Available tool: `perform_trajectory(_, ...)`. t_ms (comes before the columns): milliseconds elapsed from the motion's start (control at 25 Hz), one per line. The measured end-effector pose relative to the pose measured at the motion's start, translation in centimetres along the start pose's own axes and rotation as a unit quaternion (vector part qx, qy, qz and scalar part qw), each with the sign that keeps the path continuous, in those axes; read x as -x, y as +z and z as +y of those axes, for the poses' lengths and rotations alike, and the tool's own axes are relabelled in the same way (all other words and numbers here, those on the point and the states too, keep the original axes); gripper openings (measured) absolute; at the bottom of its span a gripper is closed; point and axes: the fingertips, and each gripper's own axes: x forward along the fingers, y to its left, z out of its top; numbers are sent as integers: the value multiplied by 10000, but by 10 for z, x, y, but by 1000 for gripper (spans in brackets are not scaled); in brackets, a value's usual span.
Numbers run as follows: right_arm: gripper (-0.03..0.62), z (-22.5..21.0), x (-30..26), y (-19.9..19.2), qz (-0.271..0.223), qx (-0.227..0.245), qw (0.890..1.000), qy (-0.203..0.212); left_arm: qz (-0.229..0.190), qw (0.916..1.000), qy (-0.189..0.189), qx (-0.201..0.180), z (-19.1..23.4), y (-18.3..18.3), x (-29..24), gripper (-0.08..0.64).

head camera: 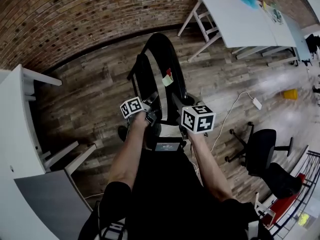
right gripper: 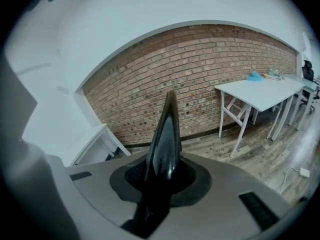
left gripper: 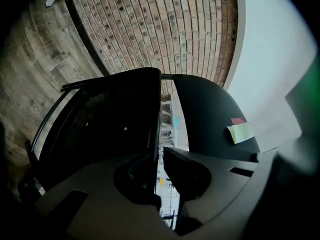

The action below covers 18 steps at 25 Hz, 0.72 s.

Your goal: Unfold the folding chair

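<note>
While the jaws of the left gripper (left gripper: 159, 156) and right gripper (right gripper: 165, 171) each clamp the folding chair (head camera: 170, 51) (thin black edges), it looks barely spread.

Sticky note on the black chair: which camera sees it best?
The left gripper view. The pale green sticky note looks big and clear there, stuck on the black chair. In the head view the sticky note is tiny. The right gripper view misses it, showing only a chair edge between its jaws.

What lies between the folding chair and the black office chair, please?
A white cable crosses the floor between folding chair and office chair, in the head view.
</note>
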Motion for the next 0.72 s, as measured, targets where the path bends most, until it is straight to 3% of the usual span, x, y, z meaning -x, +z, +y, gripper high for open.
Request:
perform_trajectory(320, 92, 74, -21, 14, -74, 230, 9986, 480, -529, 9968, -472, 359, 2, 32, 48, 41)
perform_trajectory(720, 94, 78, -21, 11, -160, 183, 9990, 379, -682, 9925, -969, 285, -2, 34, 57, 57)
